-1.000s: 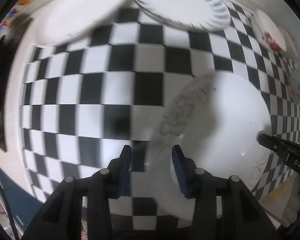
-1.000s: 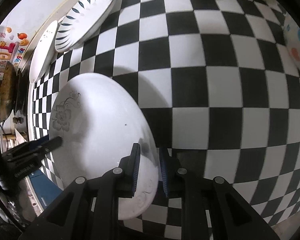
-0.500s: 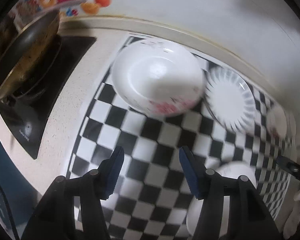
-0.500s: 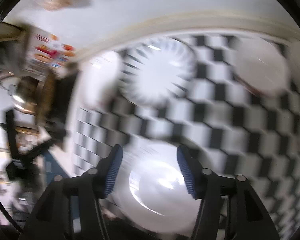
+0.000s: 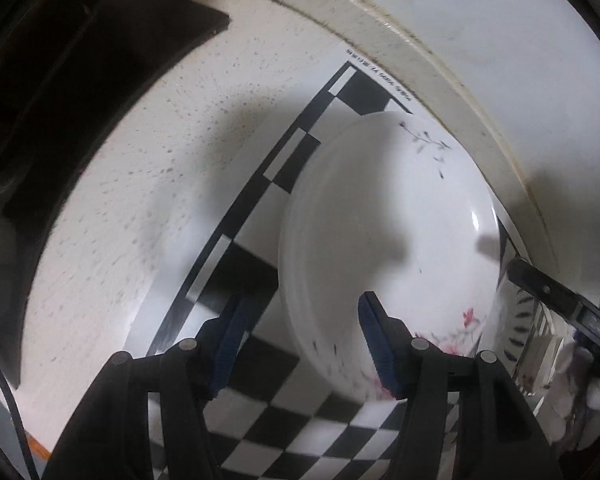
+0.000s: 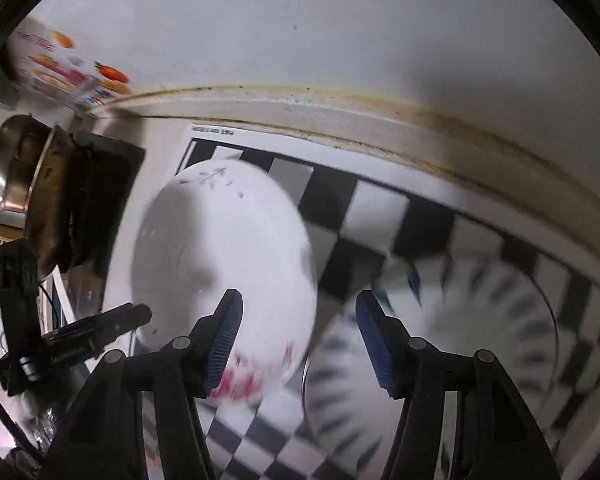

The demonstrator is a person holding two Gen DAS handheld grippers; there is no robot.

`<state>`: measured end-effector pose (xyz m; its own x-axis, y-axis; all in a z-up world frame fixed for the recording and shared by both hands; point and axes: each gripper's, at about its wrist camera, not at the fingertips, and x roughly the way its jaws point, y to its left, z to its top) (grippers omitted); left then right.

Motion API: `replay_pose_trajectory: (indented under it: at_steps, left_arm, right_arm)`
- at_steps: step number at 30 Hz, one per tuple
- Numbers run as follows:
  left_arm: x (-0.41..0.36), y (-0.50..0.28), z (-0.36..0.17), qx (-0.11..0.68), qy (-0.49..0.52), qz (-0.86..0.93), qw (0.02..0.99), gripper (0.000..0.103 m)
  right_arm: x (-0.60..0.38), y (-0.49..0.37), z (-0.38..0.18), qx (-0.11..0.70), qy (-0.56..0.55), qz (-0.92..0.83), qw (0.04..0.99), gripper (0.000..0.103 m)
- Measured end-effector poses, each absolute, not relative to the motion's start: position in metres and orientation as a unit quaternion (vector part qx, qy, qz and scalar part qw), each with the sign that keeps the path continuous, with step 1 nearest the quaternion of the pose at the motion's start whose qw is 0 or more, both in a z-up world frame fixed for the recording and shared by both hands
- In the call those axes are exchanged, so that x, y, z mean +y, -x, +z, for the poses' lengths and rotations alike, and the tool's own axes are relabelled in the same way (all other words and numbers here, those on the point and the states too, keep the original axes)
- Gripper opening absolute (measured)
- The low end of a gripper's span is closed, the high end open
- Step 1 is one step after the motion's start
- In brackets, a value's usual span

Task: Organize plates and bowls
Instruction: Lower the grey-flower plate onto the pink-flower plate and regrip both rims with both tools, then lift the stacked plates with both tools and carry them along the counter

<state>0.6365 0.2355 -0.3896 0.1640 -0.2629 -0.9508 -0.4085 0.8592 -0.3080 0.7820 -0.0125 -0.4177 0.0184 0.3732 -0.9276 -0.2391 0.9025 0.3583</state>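
Both the left gripper point(image 5: 300, 340) and right gripper point(image 6: 298, 338) gape wide, seemingly over the floral plate point(image 5: 392, 240).

white floral plate point(image 5: 388, 240) lies flat at checkered mat's back corner; blue-leaf-rimmed plate point(image 6: 460, 344) sits just beside it, blurred.

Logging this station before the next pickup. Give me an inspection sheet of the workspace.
Surface: black-and-white checkered mat on a speckled white counter.
Job's things: white floral plate at the mat's corner; striped plate beside it, blurred.
Clutter: metal pan on a dark stove.
Grippers: left gripper open, its fingers either side of the floral plate's near rim; right gripper open, empty.
Cables: thin dark cable at the frame edge.
Surroundings: white wall with colourful stickers.
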Motion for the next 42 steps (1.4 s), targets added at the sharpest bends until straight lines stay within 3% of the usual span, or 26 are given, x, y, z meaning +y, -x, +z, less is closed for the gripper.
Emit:
replay_pose_trajectory:
  at_steps: [6,12,13,18,23,42]
  left_arm:
    - [0.232,-0.649,-0.401,0.653,0.258,0.036,0.711,0.055]
    - [0.225,-0.660,-0.404,0.656,0.251,0.020,0.712,0.052]
    - [0.224,-0.662,-0.402,0.654,0.250,0.015,0.714,0.046]
    - [0.221,-0.663,-0.401,0.654,0.241,0.022,0.717,0.045]
    - [0.234,-0.657,-0.391,0.654,0.236,0.023,0.718,0.045]
    - [0.215,-0.620,-0.323,0.637,0.183,-0.007,0.749,0.045]
  right_arm:
    - [0.013,-0.813,-0.441,0.684,-0.021,0.229,0.693,0.057]
    - [0.025,-0.820,-0.456,0.704,0.000,0.246,0.666,0.031]
    - [0.027,-0.821,-0.458,0.708,0.001,0.250,0.661,0.029]
    - [0.027,-0.811,-0.453,0.700,0.019,0.263,0.664,0.028]
    - [0.021,-0.801,-0.451,0.701,0.009,0.269,0.660,0.020]
    - [-0.022,-0.745,-0.385,0.675,-0.030,0.271,0.685,0.018]
